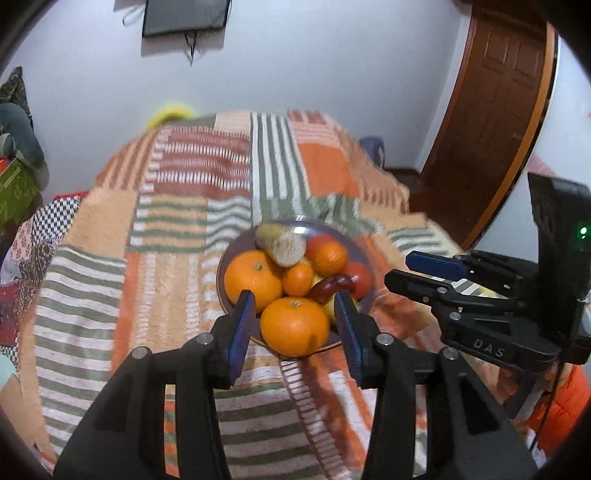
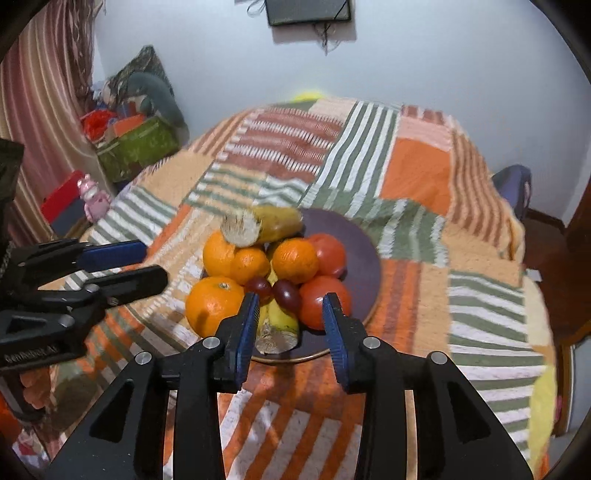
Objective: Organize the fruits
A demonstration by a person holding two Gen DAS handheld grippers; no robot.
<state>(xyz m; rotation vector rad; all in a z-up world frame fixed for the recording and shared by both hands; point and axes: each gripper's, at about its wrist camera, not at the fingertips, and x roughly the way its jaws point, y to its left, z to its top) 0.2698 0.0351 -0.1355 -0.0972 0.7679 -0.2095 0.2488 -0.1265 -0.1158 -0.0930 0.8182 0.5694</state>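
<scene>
A patchwork striped blanket (image 2: 413,177) in orange, green and white covers the table across mid-frame. A dark framed panel (image 2: 308,11) hangs on the white wall at top, a brown wooden door (image 1: 495,110) stands upper right, and a green box (image 2: 136,147) sits upper left.

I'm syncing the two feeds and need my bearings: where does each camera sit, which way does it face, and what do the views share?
Left wrist: on the left gripper, looking forward and down at the plate of fruit, jaws open around the near orange; the right gripper shows at right.
Right wrist: on the right gripper, facing the same plate from its right side, jaws open before the banana; the left gripper shows at left.
Shared: plate, fruit, blanket, wall, each other's gripper.
</scene>
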